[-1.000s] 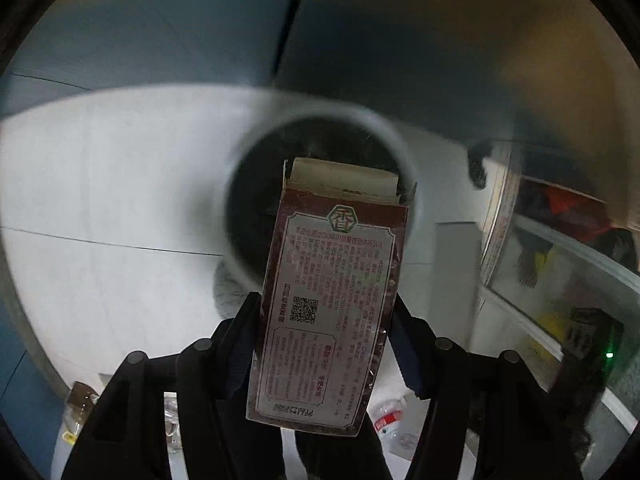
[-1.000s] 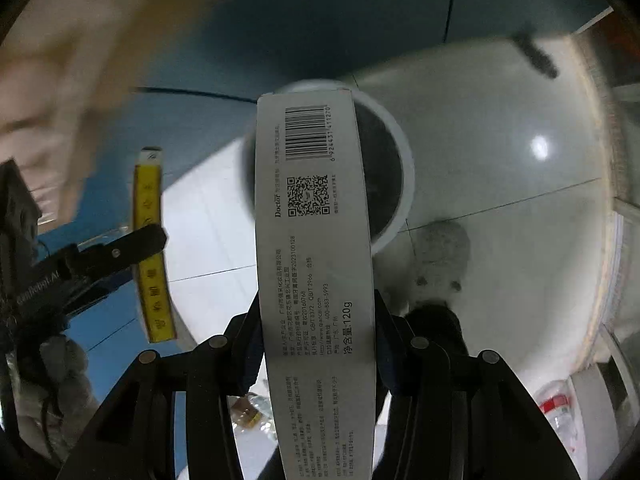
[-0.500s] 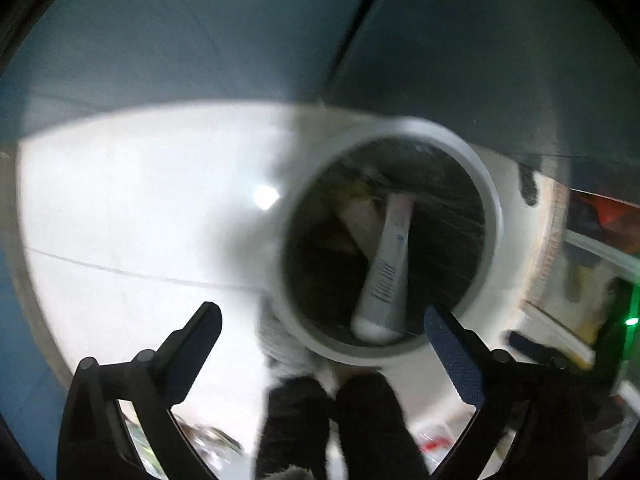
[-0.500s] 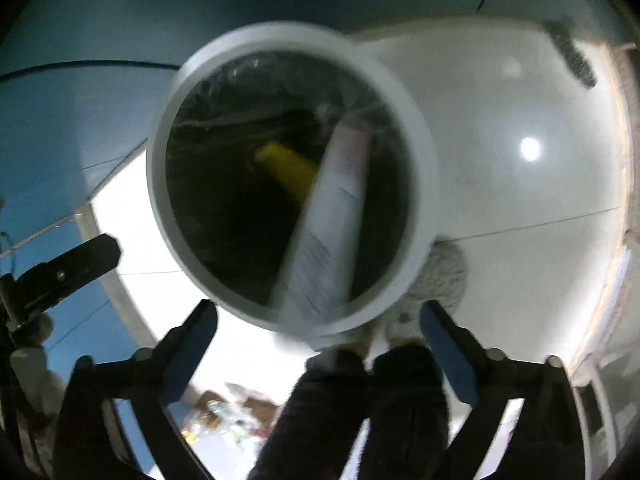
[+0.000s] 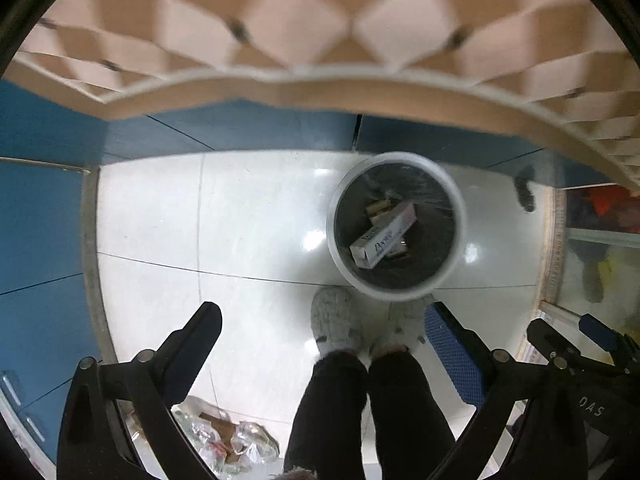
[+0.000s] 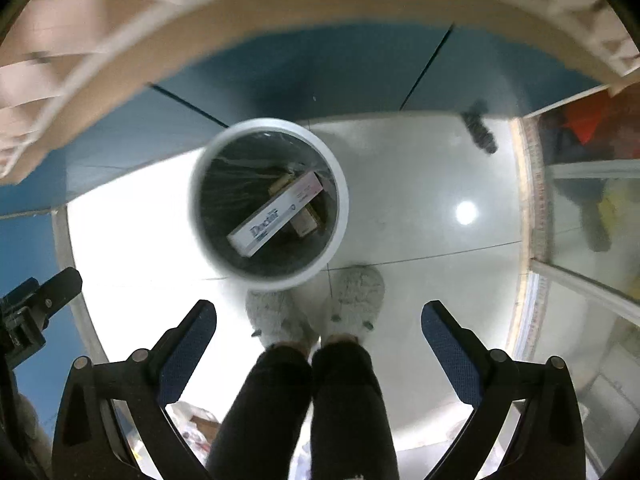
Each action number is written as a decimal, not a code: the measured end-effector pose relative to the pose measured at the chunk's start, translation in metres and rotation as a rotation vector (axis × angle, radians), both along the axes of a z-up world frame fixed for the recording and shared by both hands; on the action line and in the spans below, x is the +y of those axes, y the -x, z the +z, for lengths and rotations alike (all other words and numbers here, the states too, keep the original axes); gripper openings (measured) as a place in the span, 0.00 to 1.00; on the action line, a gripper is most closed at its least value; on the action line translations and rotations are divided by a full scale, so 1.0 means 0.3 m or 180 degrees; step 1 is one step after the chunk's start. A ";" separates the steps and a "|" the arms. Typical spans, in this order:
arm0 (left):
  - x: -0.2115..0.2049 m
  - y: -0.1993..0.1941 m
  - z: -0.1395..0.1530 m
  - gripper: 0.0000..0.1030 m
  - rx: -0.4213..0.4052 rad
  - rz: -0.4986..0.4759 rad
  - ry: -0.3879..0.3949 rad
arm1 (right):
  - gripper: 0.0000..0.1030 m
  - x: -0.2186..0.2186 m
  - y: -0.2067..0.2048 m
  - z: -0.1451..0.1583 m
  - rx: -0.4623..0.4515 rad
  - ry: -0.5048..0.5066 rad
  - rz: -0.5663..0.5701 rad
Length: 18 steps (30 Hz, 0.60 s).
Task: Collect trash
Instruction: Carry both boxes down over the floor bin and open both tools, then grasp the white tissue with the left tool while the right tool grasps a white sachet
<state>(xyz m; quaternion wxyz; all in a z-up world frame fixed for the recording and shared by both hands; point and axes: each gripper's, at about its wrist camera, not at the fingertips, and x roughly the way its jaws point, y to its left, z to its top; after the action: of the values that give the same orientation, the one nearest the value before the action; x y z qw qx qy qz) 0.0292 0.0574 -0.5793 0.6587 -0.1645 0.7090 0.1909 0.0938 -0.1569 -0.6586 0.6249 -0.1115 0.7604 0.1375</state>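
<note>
A white round trash bin point(image 5: 456, 216) with a dark liner stands on the pale tiled floor; it also shows in the right wrist view point(image 6: 338, 200). Inside lie a long white toothpaste box point(image 5: 382, 236) point(image 6: 276, 214) and a small brown box point(image 6: 306, 222) partly under it. My left gripper point(image 5: 322, 328) is open and empty, held high above the floor, nearer me than the bin. My right gripper point(image 6: 318, 320) is open and empty, also high above the floor.
The person's legs and grey slippers point(image 5: 336, 326) point(image 6: 354, 300) stand just in front of the bin. A beige table edge point(image 5: 320, 92) point(image 6: 280, 12) runs across the top. A bag of crumpled wrappers point(image 5: 224, 444) lies on the floor at lower left. Blue cabinet panels point(image 5: 36, 216) stand at the left.
Both grippers opened and let go of their boxes, which dropped into the bin. Both grippers have since risen, so the bin looks smaller and the table edge has come into view.
</note>
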 end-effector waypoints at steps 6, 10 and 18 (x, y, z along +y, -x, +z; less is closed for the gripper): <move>-0.034 0.058 0.364 1.00 -0.0189 -0.0014 -0.0044 | 1.00 -0.038 0.086 0.433 -0.0189 -0.0160 0.0081; -0.059 0.078 0.549 1.00 -0.0270 -0.0055 -0.0052 | 1.00 -0.039 0.125 0.721 -0.0287 -0.0287 0.0087; -0.088 0.113 0.808 1.00 -0.0517 -0.0133 -0.0058 | 1.00 -0.078 0.163 1.125 -0.0529 -0.0395 0.0014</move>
<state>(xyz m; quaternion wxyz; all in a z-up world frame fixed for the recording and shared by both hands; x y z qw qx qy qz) -0.0046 0.0310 -0.3368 0.7193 -0.1586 0.6548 0.1695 0.0449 -0.1803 -0.3209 0.6912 -0.0852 0.6957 0.1760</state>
